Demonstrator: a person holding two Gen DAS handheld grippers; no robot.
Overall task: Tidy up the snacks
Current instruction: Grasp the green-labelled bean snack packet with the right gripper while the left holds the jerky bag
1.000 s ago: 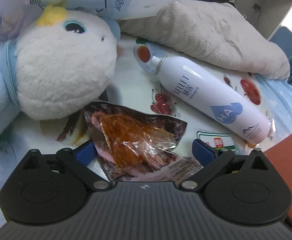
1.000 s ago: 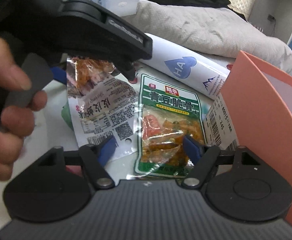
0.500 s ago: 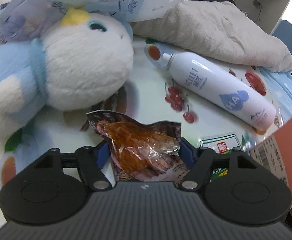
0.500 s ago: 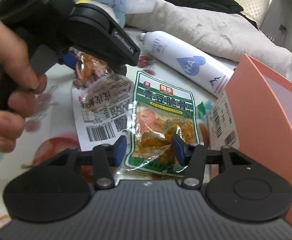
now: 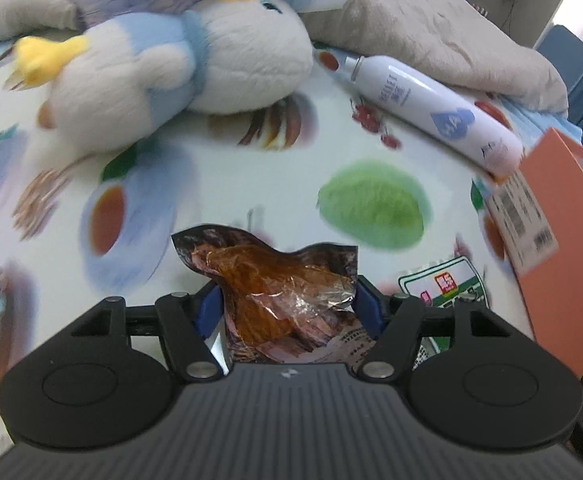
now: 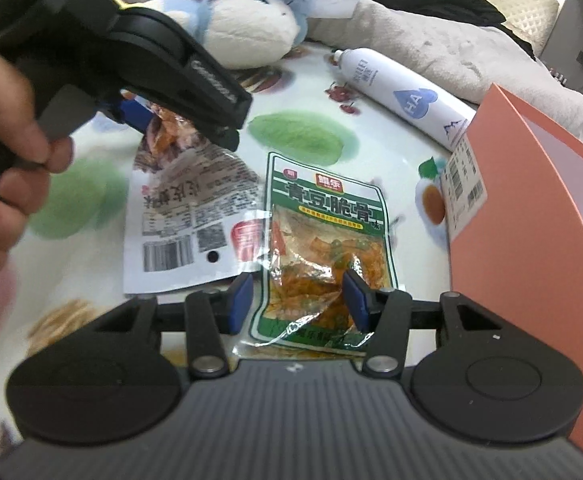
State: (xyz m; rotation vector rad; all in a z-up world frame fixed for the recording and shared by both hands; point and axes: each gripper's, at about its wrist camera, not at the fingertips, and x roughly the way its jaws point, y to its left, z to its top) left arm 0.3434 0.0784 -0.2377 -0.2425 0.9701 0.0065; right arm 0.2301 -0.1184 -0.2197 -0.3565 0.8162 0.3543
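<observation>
A crinkled brown snack pack [image 5: 287, 292] sits pinched in the left tool [image 5: 287, 306], lifted above the fruit-print desk [image 5: 251, 184]; the right tool [image 6: 297, 300] clamps a glossy green pack [image 6: 327, 224] beside a stiff orange box [image 6: 531, 216], open cloth between.

Both units identical: left gripper [image 5: 287, 304] and right gripper [image 6: 297, 300] are matte black with a ribbed grey-black top deck just behind the jaws, small pale logo mark centred on its front edge. Two round black discs flank the deck. Angled black linkage arms run forward to blue finger pads [image 6: 240, 300], a silver pivot screw at each arm's base. Left unit seen side-on: pistol-style handle, grey trigger, white lettering along the body. Hand [image 6: 7, 160] bare, no sleeve visible.
</observation>
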